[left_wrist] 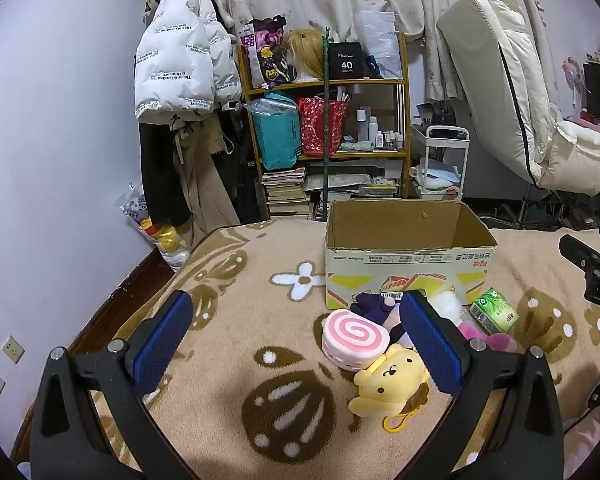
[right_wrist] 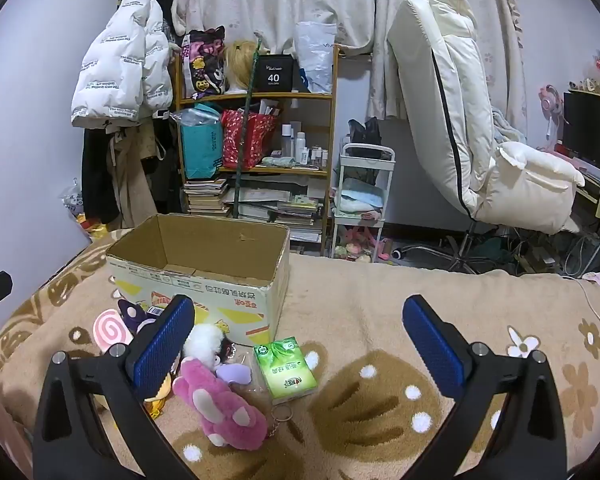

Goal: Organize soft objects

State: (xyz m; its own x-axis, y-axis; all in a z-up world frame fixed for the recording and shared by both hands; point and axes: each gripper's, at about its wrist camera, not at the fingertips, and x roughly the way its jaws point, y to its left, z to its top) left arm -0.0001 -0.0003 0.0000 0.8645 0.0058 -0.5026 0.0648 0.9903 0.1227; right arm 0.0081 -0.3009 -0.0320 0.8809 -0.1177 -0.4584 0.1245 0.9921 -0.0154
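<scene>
Blue pads up close on both tools: the left gripper (left_wrist: 296,320) stands spread wide over the patterned blanket (left_wrist: 228,320), nothing between its fingers, and the right gripper (right_wrist: 298,324) is just as wide and just as empty. Now the soft things, all heaped on the blanket just in front of the cardboard box (left_wrist: 408,256), on its near side. From the left wrist view, the pink swirl roll cushion (left_wrist: 354,338) sits at the left of the heap, touching the yellow dog plush (left_wrist: 388,384), which is nearest of all. Behind them, a dark purple plush (left_wrist: 370,306) against the box wall. From the right wrist view, the pink rabbit plush (right_wrist: 220,404) lies near, a white fluffy toy (right_wrist: 204,340) and a small lilac piece (right_wrist: 234,372) beyond it, and a green tissue pack (right_wrist: 286,368) just to the right. That box stands open, upright, with nothing visible inside. Far back, a cluttered shelf (right_wrist: 256,132) and a cream chair (right_wrist: 472,120).
</scene>
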